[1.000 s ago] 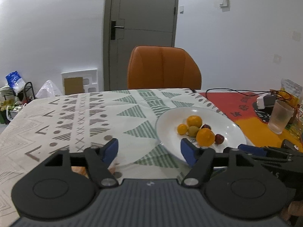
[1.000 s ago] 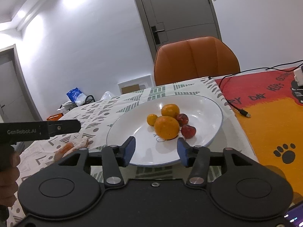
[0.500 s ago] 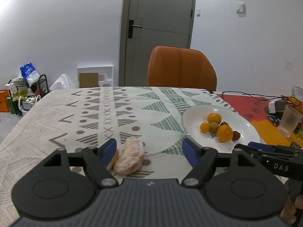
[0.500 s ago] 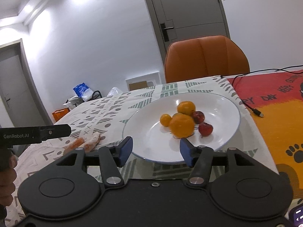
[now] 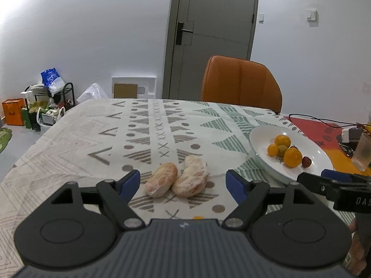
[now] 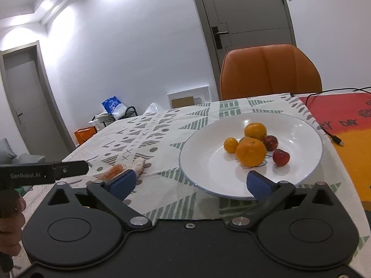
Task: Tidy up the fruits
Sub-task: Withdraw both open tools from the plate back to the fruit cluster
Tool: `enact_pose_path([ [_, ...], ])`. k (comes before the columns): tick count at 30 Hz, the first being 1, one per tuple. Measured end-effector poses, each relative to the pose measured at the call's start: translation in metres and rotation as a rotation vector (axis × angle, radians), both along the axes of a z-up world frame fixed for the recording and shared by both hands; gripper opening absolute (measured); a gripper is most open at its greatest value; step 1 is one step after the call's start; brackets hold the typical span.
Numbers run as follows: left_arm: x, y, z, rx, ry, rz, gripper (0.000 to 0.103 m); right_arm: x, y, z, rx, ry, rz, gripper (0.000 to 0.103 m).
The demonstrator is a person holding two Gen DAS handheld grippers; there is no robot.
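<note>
Two peeled pinkish fruit pieces (image 5: 177,178) lie side by side on the patterned tablecloth, just ahead of my left gripper (image 5: 183,184), which is open and empty with the pieces between its fingers' line. They also show in the right wrist view (image 6: 123,170). A white plate (image 6: 301,173) holds several fruits: oranges (image 6: 251,151), a small orange (image 6: 230,145) and red fruits (image 6: 281,158). The plate also shows in the left wrist view (image 5: 262,139). My right gripper (image 6: 191,183) is open and empty at the plate's near rim.
An orange chair (image 5: 241,82) stands behind the table. A red and orange mat (image 6: 343,120) with a black cable (image 6: 324,132) lies right of the plate. A clear plastic cup (image 5: 363,154) stands at the right edge.
My left gripper has swung left from the plate to face the two peeled pieces. My right gripper has shifted left and opened wider in front of the plate.
</note>
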State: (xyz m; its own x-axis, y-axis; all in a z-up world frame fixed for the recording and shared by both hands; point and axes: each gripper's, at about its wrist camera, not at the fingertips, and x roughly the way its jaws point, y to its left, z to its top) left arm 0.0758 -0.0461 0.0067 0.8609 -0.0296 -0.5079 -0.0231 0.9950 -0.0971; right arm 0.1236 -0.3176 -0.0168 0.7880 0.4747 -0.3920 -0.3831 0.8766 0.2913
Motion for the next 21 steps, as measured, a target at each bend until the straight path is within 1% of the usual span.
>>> enact_pose_path([
  [16,-0.018,0.017,-0.02,-0.032,0.026,0.007,0.079,-0.004,0.03,-0.002,-0.022,0.03,0.067,0.103],
  [21,-0.019,0.021,-0.027,-0.046,0.04,0.009,0.077,-0.005,0.039,-0.003,-0.036,0.036,0.085,0.103],
])
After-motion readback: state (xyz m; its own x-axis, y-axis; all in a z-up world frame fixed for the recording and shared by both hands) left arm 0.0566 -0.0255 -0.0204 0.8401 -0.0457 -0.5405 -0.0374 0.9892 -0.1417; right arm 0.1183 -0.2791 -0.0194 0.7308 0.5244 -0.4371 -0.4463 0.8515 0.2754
